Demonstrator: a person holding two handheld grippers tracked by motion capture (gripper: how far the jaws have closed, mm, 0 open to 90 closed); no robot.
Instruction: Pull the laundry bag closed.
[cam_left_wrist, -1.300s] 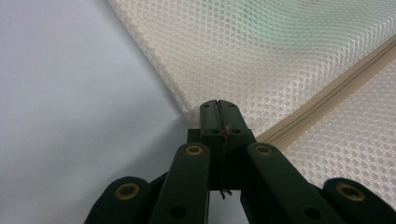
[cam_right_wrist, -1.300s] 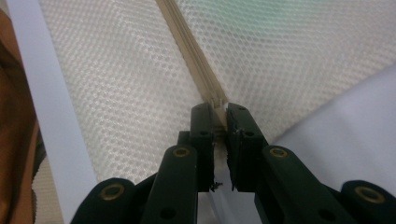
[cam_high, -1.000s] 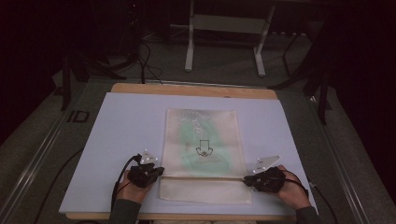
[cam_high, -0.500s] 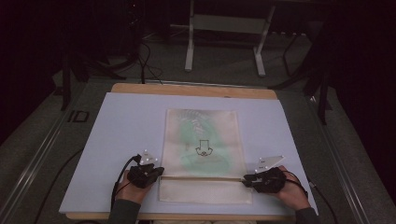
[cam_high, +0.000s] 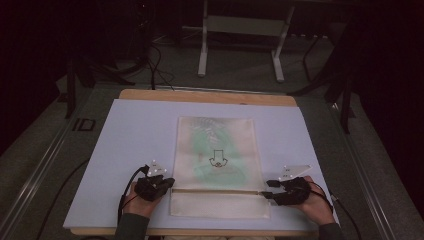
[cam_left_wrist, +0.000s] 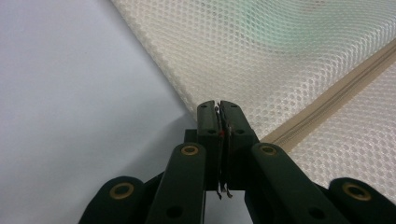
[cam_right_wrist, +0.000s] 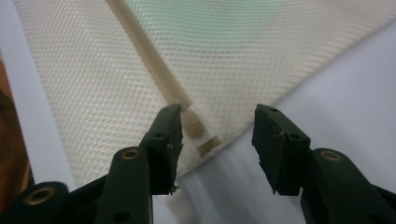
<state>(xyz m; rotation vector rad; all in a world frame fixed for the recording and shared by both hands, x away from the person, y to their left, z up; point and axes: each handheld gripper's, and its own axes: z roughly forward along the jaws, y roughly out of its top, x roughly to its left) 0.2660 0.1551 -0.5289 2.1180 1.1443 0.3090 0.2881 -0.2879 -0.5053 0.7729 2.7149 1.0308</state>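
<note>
A mesh bag (cam_high: 217, 167) lies flat on the pale sheet (cam_high: 135, 135) that covers the tabletop (cam_high: 200, 96), its zip (cam_high: 217, 190) running across near the person's edge, with something green dimly visible through the mesh.

The right hand-held gripper (cam_high: 268, 189) sits at the bag's right edge, at the end of the zip. Its jaws have just been opening and now stand spread wide. In the right gripper view the zip pull (cam_right_wrist: 194, 125) lies on the mesh between the right hand-held gripper's (cam_right_wrist: 217, 128) jaws, close by the left one, and neither pad presses on it. A second ago, in the high view, these jaws were pressed together at this same spot, so the pull has been let go.

The left hand-held gripper (cam_high: 167, 183) is at the bag's left edge. In the left gripper view the left hand-held gripper (cam_left_wrist: 219, 109) shows its jaws pressed together, tips at the corner where the mesh meets the zip tape (cam_left_wrist: 327, 93); whether any cloth is pinched between them I cannot tell.

Neither hand has shifted noticeably over that second, and the zip looks closed along its whole length. My reading is that the zipping is finished: the pull sits at the right end, released, and the left side is probably next to be freed.
</note>
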